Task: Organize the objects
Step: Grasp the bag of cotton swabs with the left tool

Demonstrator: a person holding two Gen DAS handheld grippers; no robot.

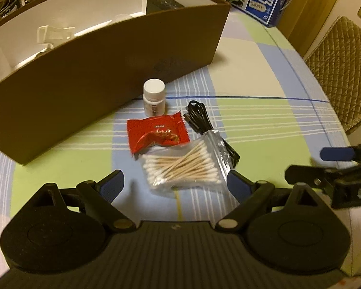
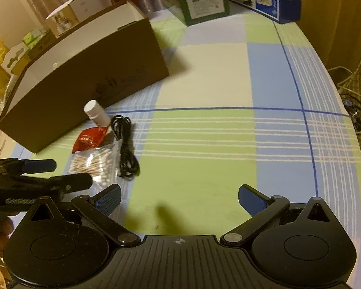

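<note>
Two items inside box [image 1: 103, 77], left view only

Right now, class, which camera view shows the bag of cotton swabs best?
The left wrist view. There the bag of cotton swabs lies near and central, just ahead of the open left hand-held gripper, individual sticks visible. In the right wrist view the bag sits small at the left, partly hidden behind the other gripper's finger.
</note>
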